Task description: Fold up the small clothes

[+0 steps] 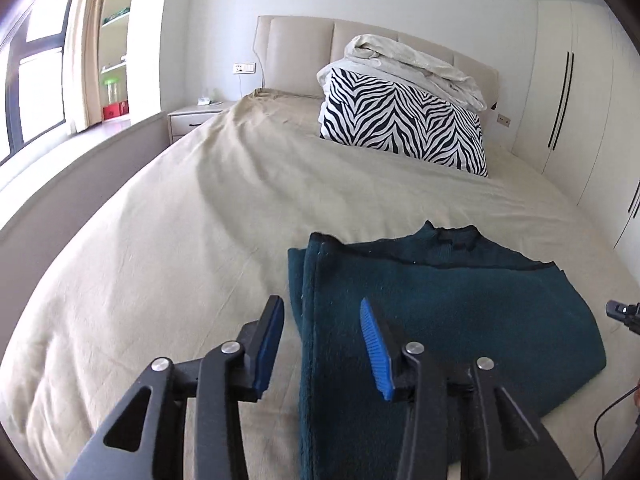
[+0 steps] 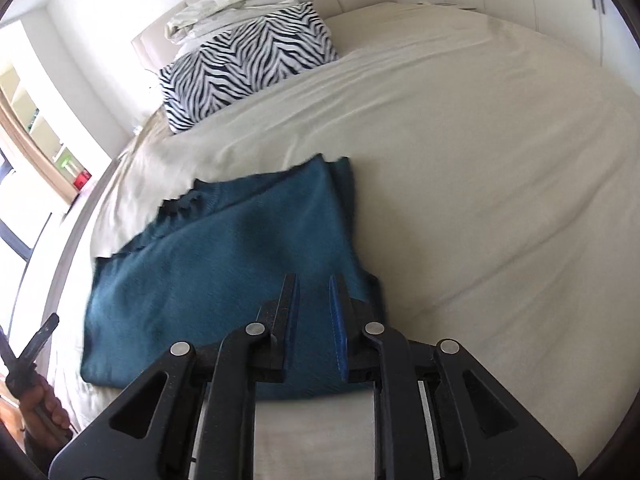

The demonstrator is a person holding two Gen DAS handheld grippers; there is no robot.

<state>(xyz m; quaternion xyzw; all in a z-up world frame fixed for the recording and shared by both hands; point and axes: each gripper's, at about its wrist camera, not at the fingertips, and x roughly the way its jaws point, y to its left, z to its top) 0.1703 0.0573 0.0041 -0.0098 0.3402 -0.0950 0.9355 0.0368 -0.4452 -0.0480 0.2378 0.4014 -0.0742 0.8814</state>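
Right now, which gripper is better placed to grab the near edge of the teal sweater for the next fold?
Judging by the pictures, the right gripper: its open jaws hang over the teal sweater near that edge. The left gripper straddles its side edge.

The knit garment is deep teal with a darker, near-black trim along its far edge. The bed sheet is pale beige. The pillow carries a black-and-white zebra pattern; the bundled bedding on it is off-white. The left hand-held gripper is black with blue pads. A small red item by the window may be a box.
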